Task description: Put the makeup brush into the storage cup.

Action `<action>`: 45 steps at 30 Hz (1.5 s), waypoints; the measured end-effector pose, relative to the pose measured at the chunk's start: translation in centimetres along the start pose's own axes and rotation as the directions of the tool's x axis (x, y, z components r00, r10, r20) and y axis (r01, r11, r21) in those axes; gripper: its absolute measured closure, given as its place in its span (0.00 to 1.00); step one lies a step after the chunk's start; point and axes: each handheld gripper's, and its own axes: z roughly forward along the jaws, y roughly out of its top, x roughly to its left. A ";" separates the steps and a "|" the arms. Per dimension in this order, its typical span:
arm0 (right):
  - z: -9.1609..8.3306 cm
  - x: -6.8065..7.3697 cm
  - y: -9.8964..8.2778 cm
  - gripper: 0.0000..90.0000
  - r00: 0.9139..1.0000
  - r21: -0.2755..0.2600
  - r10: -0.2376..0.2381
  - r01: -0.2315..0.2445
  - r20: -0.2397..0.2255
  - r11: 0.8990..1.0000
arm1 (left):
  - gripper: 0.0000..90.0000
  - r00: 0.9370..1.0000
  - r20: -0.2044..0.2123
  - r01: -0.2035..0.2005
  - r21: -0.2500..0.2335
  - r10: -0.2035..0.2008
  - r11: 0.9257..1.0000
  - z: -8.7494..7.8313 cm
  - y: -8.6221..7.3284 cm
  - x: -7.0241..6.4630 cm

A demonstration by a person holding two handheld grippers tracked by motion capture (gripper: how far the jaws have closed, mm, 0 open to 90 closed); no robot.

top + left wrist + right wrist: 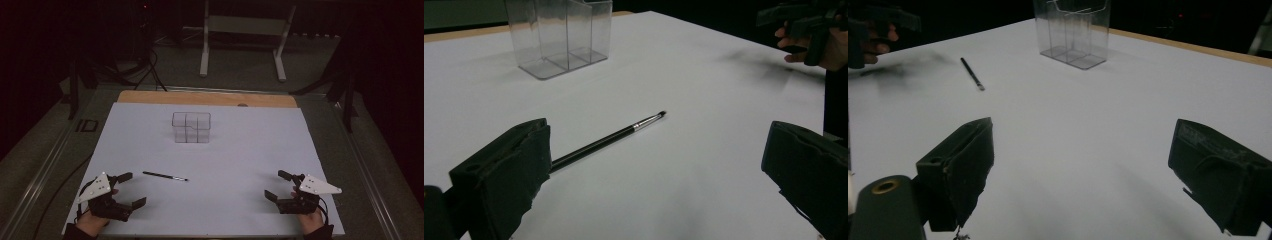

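So, clear organizer stands mid-table; thin brush lies near side of it, w/ left gripper and right gripper both jaws apart, empty.

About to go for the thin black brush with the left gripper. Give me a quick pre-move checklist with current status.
1. Left gripper open wide enough for the brush: ok, jaws stand well apart.
2. Brush lying flat and free on the white sheet: ok, nothing touches it.
3. Path from the left gripper to the brush unobstructed: ok.
4. Right gripper out of the way: ok, it sits open at the far side of the sheet.
5. Clear organizer upright, compartments free: ok, it looks empty.
6. Which end of the brush is heavier for a balanced grasp: cannot tell.
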 end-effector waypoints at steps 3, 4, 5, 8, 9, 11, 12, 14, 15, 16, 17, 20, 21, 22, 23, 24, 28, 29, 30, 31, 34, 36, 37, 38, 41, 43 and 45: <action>0.0 0.1 0.1 0.12 1.000 -0.001 -0.004 0.004 -0.007 1.000 | 0.01 1.000 -0.014 0.003 -0.015 -0.003 1.000 -0.1 0.1 -0.1; 0.0 0.1 0.1 0.12 1.000 -0.001 -0.004 0.004 -0.007 1.000 | 0.01 1.000 -0.014 0.003 -0.015 -0.003 1.000 -0.1 0.1 -0.1; 0.0 0.1 0.1 0.12 1.000 -0.002 -0.003 0.003 -0.011 1.000 | 0.01 1.000 -0.014 0.003 -0.015 -0.003 1.000 -0.1 0.1 -0.1; 0.0 0.2 0.1 0.12 1.000 -0.004 -0.008 0.008 -0.012 1.000 | 0.01 1.000 -0.010 0.022 -0.019 -0.022 1.000 -0.2 0.3 -0.2; 0.0 0.2 0.2 0.12 1.000 -0.005 -0.012 0.012 -0.011 1.000 | 0.01 1.000 -0.010 0.024 -0.016 -0.025 1.000 -0.2 0.3 -0.2; 0.0 0.2 0.2 0.12 1.000 -0.005 -0.014 0.014 -0.008 1.000 | 0.01 0.999 -0.015 0.030 0.003 -0.030 1.000 -0.2 0.5 -0.2; 0.0 0.2 0.2 0.12 1.000 -0.006 -0.013 0.013 -0.009 1.000 | 0.01 0.999 -0.017 0.033 0.011 -0.032 0.999 -0.3 0.5 -0.3; 0.0 0.2 0.2 0.12 1.000 -0.006 -0.016 0.016 -0.007 1.000 | 0.01 0.999 -0.029 0.032 0.047 -0.031 0.998 -0.2 0.7 -0.5; -0.1 0.3 0.2 0.12 1.000 -0.008 -0.020 0.020 -0.006 1.000 | 0.01 0.999 -0.032 0.026 0.060 -0.024 0.998 -0.1 0.8 -0.5; 0.0 0.3 0.3 0.12 1.000 -0.010 -0.024 0.024 -0.004 1.000 | 0.01 1.000 -0.024 0.014 0.065 -0.013 0.998 -0.1 0.9 -0.5; -0.1 0.3 0.3 0.12 1.000 -0.010 -0.027 0.027 -0.004 1.000 | 0.01 1.000 -0.017 0.010 0.068 -0.009 0.998 -0.1 1.0 -0.6; 0.0 0.4 0.4 0.13 0.999 -0.010 -0.032 0.032 0.000 0.999 | 0.01 1.000 0.003 0.003 0.085 -0.004 0.996 -0.1 1.8 -0.6; 0.0 0.4 0.4 0.13 0.999 -0.011 -0.032 0.032 0.000 0.999 | 0.01 1.000 0.004 -0.007 0.090 0.007 0.996 -0.2 2.0 -0.6; -0.1 0.4 0.4 0.12 0.999 -0.012 -0.032 0.032 0.002 0.999 | 0.01 1.000 -0.012 -0.009 0.093 0.011 0.996 -0.2 2.1 -0.6; -0.1 0.4 0.4 0.12 0.999 -0.012 -0.033 0.033 0.003 0.999 | 0.01 1.000 -0.025 0.002 0.099 0.001 0.995 -0.2 2.4 -0.5; -0.1 0.4 0.4 0.12 0.999 -0.013 -0.032 0.032 0.003 0.999 | 0.01 0.999 -0.035 0.015 0.102 -0.012 0.995 -0.2 2.6 -0.4; -0.2 0.4 0.5 0.13 0.999 -0.015 -0.038 0.038 0.007 0.999 | 0.01 0.995 -0.099 0.011 0.091 -0.002 0.996 -0.4 3.6 0.0; -0.2 0.5 0.5 0.12 0.999 -0.016 -0.038 0.038 0.007 0.999 | 0.01 0.995 -0.095 0.008 0.094 0.001 0.996 -0.4 3.8 0.1; -0.2 0.5 0.5 0.12 0.999 -0.016 -0.038 0.038 0.007 0.999 | 0.01 0.995 -0.100 0.007 0.098 0.003 0.995 -0.4 4.0 0.2; -0.2 0.5 0.5 0.13 0.999 -0.016 -0.040 0.040 0.007 0.999 | 0.01 0.995 -0.099 0.004 0.101 0.006 0.995 -0.3 4.2 0.2; -0.2 0.5 0.5 0.13 0.999 -0.016 -0.040 0.040 0.005 0.999 | 0.01 0.996 -0.090 -0.013 0.120 0.024 0.993 -0.1 4.6 0.4; -0.1 0.5 0.5 0.12 0.999 -0.016 -0.040 0.040 0.005 0.999 | 0.01 0.996 -0.081 -0.013 0.133 0.024 0.991 0.1 4.9 0.4; -0.1 0.5 0.5 0.13 0.999 -0.016 -0.040 0.040 0.004 0.999 | 0.01 0.997 -0.071 -0.011 0.140 0.021 0.990 0.1 5.0 0.5; -0.1 0.5 0.5 0.13 0.999 -0.016 -0.040 0.040 0.004 0.999 | 0.01 0.998 -0.062 -0.012 0.155 0.022 0.988 0.2 5.1 0.5; -0.2 0.5 0.5 0.13 0.999 -0.015 -0.039 0.039 0.004 0.999 | 0.01 0.996 -0.047 -0.070 0.197 0.081 0.978 0.6 5.5 0.5; -0.2 0.5 0.5 0.13 0.999 -0.014 -0.038 0.038 0.003 0.999 | 0.01 0.994 -0.033 -0.097 0.212 0.107 0.972 0.8 5.8 0.4; -0.1 0.5 0.5 0.13 0.999 -0.014 -0.040 0.040 0.001 0.999 | 0.01 0.991 -0.016 -0.123 0.238 0.131 0.963 1.1 6.1 0.4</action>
